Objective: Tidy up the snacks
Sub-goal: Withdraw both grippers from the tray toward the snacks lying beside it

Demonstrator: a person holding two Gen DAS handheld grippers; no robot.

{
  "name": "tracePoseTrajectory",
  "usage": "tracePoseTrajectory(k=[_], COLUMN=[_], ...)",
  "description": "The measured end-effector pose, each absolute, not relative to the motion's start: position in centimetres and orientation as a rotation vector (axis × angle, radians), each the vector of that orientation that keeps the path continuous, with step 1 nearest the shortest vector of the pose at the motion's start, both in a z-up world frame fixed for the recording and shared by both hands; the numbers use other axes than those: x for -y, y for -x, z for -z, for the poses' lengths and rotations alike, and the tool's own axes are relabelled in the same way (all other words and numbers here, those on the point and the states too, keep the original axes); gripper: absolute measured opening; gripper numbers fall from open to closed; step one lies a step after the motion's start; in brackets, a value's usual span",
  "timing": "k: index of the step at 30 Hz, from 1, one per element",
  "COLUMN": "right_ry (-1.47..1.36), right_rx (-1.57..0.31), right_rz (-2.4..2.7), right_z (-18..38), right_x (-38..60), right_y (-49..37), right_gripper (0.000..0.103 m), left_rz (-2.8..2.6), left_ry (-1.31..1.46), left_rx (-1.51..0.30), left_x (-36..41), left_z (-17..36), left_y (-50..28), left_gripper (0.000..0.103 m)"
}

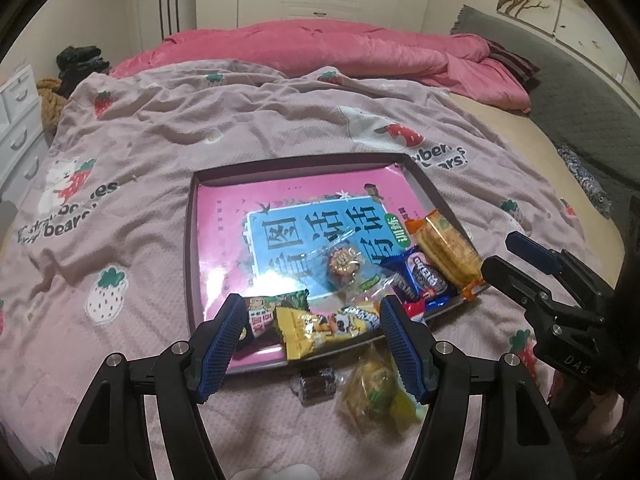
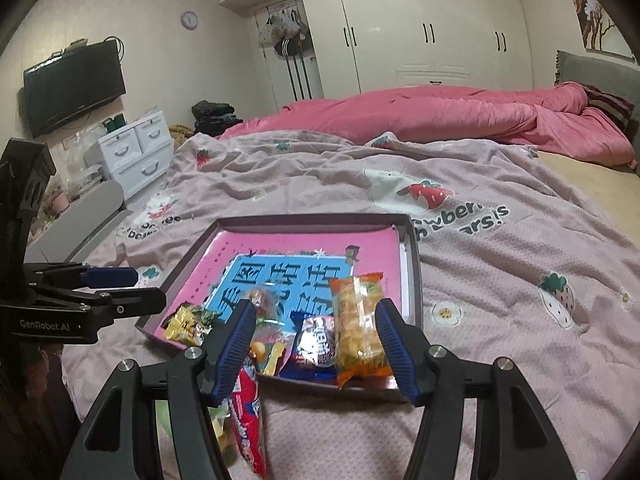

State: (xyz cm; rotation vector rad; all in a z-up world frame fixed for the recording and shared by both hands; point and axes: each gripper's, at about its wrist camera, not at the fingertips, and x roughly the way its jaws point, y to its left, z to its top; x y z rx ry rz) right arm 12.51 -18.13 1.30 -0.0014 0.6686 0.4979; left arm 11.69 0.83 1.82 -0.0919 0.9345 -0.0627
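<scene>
On the bed, the tray (image 1: 192,240) holds most snacks – a cracker pack (image 1: 448,248) at 3 o'clock, a blue cookie pack (image 1: 424,280) beside it. A dark candy (image 1: 316,386) and a yellow bag (image 1: 372,392) lie off the tray at 6 o'clock. The left tool (image 1: 312,344) and right tool (image 2: 316,352) are both spread, pinching nothing.

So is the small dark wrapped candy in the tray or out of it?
Out. The dark wrapped candy lies on the pink blanket, just outside the tray's near rim, beside a yellow packet.
</scene>
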Motion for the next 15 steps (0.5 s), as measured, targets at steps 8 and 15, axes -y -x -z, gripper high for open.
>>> tracePoseTrajectory(k=[8,15], right_ry=[0.015,0.006], right_rx=[-0.679,-0.701], right_rz=[-0.499,-0.496], right_z=[-1.3,-1.2], right_x=[17.9,18.0], right_y=[-10.6,-9.1], right_gripper=[0.062,0.062], left_rz=[0.082,0.107], left_ry=[0.070,0.062], left_rx=[-0.938,-0.944], left_x=[-0.6,-0.3], left_z=[-1.6,-1.3], left_y=[-10.5,-9.4], left_gripper=[0.071,0.071])
